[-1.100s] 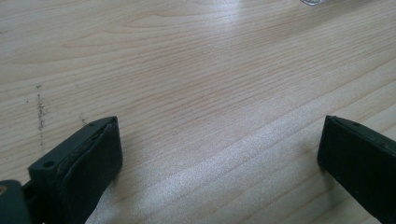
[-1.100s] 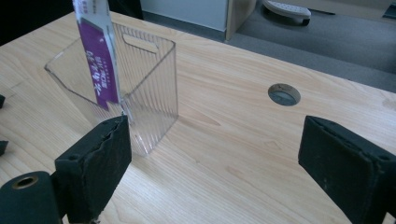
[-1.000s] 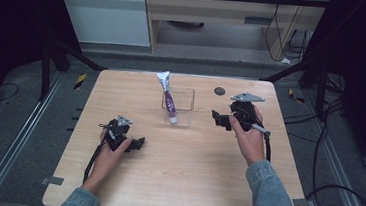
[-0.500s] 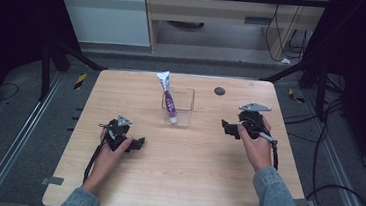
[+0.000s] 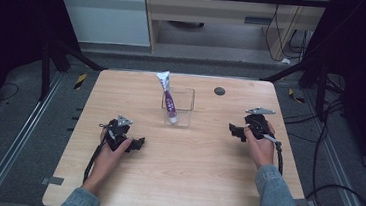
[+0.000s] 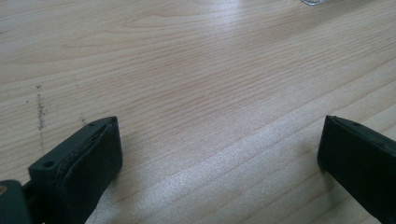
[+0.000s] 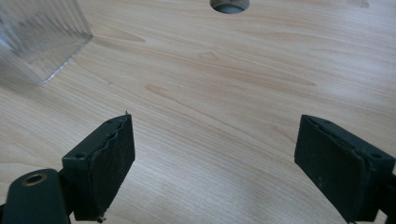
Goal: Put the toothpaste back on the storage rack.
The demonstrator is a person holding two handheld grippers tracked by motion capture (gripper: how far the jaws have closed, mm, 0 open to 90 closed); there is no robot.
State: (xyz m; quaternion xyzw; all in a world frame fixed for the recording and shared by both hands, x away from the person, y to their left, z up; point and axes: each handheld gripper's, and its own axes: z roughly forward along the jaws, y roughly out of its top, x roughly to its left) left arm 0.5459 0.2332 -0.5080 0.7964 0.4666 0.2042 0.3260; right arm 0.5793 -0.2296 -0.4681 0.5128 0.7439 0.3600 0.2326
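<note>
the toothpaste tube (image 5: 169, 100) stands tilted inside the clear box (image 5: 186, 114), mid-table; right gripper (image 5: 237, 131) rests right of the box, left gripper (image 5: 136, 144) near its front-left; both jaws apart, empty; this looks like the finish; next, keep clear.

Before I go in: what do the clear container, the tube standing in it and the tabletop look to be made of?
Clear container: transparent, probably rigid plastic or acrylic; the right gripper view shows fine ribbing on its wall. Tube: seemingly soft plastic, white with a purple printed band, its flat crimped end up. Tabletop: pale wood or wood-look laminate, matte with a slight sheen, grain lines visible.
</note>
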